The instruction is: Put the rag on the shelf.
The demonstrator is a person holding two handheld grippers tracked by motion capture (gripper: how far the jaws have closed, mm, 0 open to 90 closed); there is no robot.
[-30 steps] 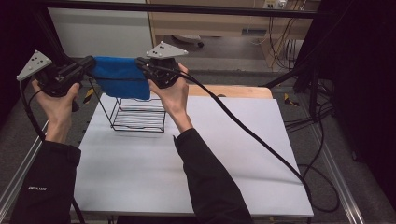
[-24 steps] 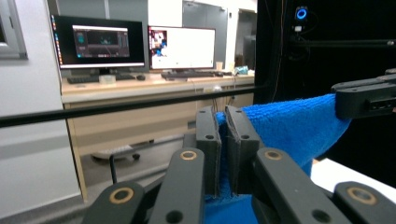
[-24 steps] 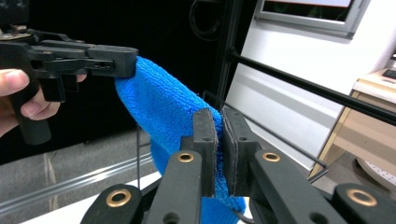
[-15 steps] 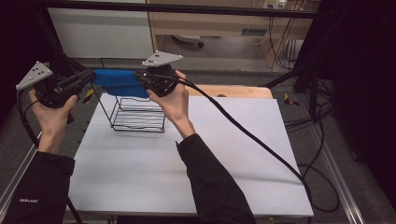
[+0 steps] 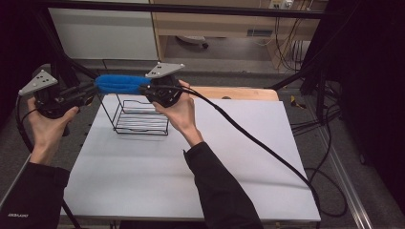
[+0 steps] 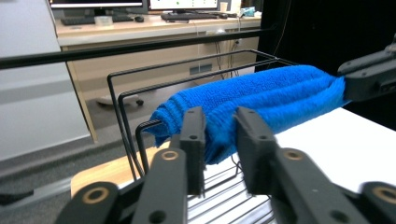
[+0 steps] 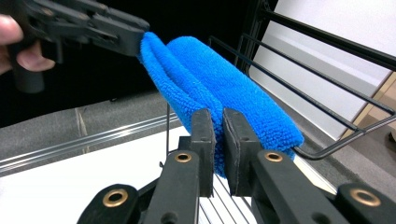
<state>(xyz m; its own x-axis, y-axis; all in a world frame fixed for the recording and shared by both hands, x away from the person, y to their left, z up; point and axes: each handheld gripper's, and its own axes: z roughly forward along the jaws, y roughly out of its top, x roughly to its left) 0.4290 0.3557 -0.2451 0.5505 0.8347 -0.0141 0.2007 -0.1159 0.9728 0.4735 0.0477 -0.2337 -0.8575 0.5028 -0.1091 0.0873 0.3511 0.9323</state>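
A blue towel (image 5: 119,84) is stretched into a narrow roll between my two grippers, just above the top of a black wire rack (image 5: 141,119) on the white table (image 5: 143,181). My left gripper (image 5: 93,90) is shut on the towel's left end, and my right gripper (image 5: 143,89) is shut on its right end. In the left gripper view the towel (image 6: 261,102) runs from my jaws (image 6: 219,126) to the right gripper (image 6: 345,81), over the rack's wires (image 6: 121,107). The right gripper view has its jaws (image 7: 218,119) pinching the towel (image 7: 224,79), with the left gripper (image 7: 135,37) at the far end.
The right gripper's thick black cable (image 5: 248,138) crosses the table toward the right front corner. A wooden board (image 5: 239,93) lies along the table's far edge. Loose cables (image 5: 329,124) lie on the floor at the right.
The towel hung down as a broad sheet between the grippers; now it is pulled into a thin horizontal band. Both hands have dropped slightly, and the left one has moved outward.
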